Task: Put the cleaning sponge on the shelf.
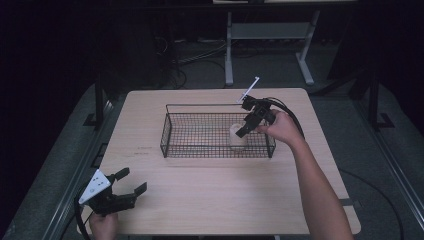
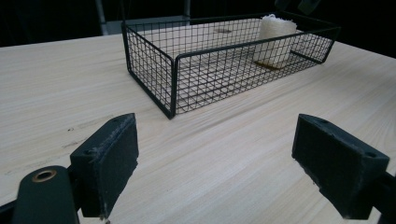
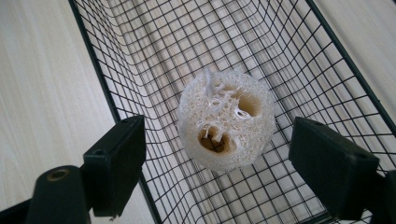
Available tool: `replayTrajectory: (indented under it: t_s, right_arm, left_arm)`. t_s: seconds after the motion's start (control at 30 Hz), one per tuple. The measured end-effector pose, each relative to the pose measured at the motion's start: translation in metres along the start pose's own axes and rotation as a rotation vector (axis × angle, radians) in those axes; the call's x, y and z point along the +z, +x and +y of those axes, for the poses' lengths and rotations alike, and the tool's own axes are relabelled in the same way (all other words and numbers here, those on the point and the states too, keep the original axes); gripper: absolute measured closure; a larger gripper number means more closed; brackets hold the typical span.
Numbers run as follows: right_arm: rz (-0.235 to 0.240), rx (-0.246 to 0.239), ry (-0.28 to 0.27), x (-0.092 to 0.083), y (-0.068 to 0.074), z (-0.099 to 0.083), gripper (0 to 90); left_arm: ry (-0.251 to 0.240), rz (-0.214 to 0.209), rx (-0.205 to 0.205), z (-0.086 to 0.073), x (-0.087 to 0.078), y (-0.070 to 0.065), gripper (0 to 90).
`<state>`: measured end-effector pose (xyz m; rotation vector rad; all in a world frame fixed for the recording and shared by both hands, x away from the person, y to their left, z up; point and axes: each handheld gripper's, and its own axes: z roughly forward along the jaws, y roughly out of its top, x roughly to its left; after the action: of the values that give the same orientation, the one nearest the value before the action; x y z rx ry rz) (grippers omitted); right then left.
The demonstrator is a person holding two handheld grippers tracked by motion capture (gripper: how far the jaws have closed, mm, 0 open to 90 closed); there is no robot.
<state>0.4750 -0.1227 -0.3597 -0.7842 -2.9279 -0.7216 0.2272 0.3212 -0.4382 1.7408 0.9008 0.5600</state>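
In wire basket [image 1: 172,131], loofah [image 3: 227,119] upright, right gripper [image 3: 217,158] above (jaws apart)

The person's left hand [image 1: 103,224] held the black left hand-held gripper [image 1: 131,182] low at the near left, jaws spread wide apart. The right forearm [image 1: 320,190] reached forward, its hand [image 1: 281,127] tilting the black right hand-held gripper [image 1: 248,126] downward, jaws likewise parted, gripping nothing.

One wire basket [image 1: 170,134] sits mid-frame on the single worktop [image 1: 210,195], and one loofah sponge [image 1: 238,137] stands inside it, right of centre. Two hand-held grippers appear: the left hand-held gripper [image 1: 131,182] at lower left and the right hand-held gripper [image 1: 248,125] right of centre.
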Motion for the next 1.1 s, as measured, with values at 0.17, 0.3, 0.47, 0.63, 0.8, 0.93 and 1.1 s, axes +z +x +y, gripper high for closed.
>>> replayTrajectory:
  t_s: [0.17,0.3,0.47,0.63,0.8,0.93,1.1]
  right_arm:
    - [-0.006,-0.013,-0.009,-0.006,0.003,-0.002,18.1]
    - [-0.01,-0.023,-0.022,-0.011,0.007,-0.006,18.0]
    - [-0.005,-0.02,-0.033,-0.014,0.011,-0.014,17.9]
    - [-0.005,-0.024,-0.03,-0.016,0.014,-0.019,17.6]
    - [-0.008,-0.029,-0.037,-0.021,0.019,-0.026,17.6]
    - [-0.011,-0.038,-0.048,-0.025,0.026,-0.031,17.6]
    - [-0.015,-0.053,-0.061,-0.03,0.033,-0.037,17.6]
  left_arm:
    - [-0.003,0.001,-0.002,0.0,0.0,0.0,13.9]
    - [-0.005,-0.001,-0.004,0.0,0.0,0.0,13.8]
    - [0.0,-0.004,0.001,0.0,0.002,-0.001,13.8]
    - [-0.001,-0.004,0.001,0.0,0.002,-0.001,13.9]
    - [0.0,-0.002,0.002,0.0,0.002,-0.002,13.8]
    - [0.001,-0.003,0.003,0.0,0.002,-0.001,13.9]
    - [0.002,-0.004,0.003,0.0,0.002,-0.002,13.8]
